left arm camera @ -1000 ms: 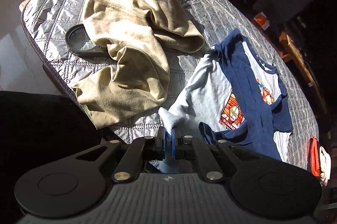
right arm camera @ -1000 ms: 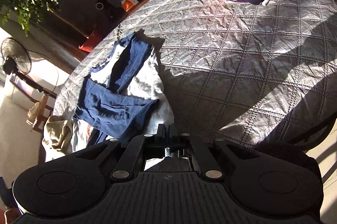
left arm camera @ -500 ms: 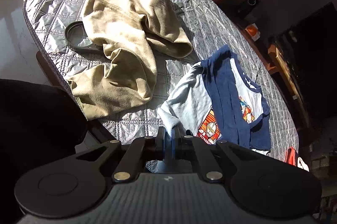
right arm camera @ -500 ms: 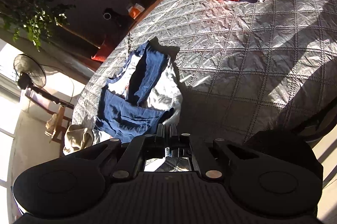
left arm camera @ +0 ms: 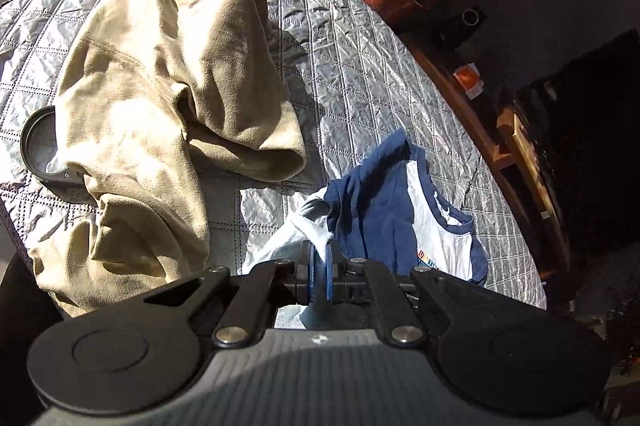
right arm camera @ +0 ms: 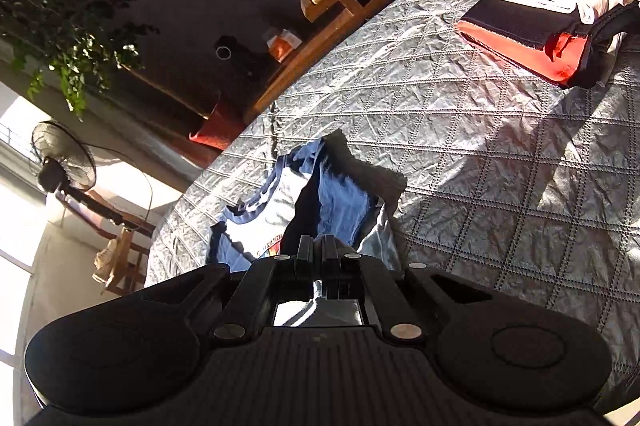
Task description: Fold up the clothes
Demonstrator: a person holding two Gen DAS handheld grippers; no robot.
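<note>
While clamped on the pale hem of the navy-and-white t-shirt, left gripper pinching fabric tight between blue pads. Right gripper pressed together on the same shirt, cloth caught in the jaws. Shirt bunched just ahead of both, on quilted grey cover. Beige sweatshirt ahead-left of left gripper, over a black ring. Folded stack far ahead-right of right gripper.

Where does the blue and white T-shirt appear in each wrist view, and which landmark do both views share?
Left wrist view: the blue and white T-shirt lies lower centre-right, its pale hem pinched in the left gripper.
Right wrist view: the T-shirt sits centre-left, just above the right gripper.
Shared landmark: the small orange box on the wooden bench.
</note>
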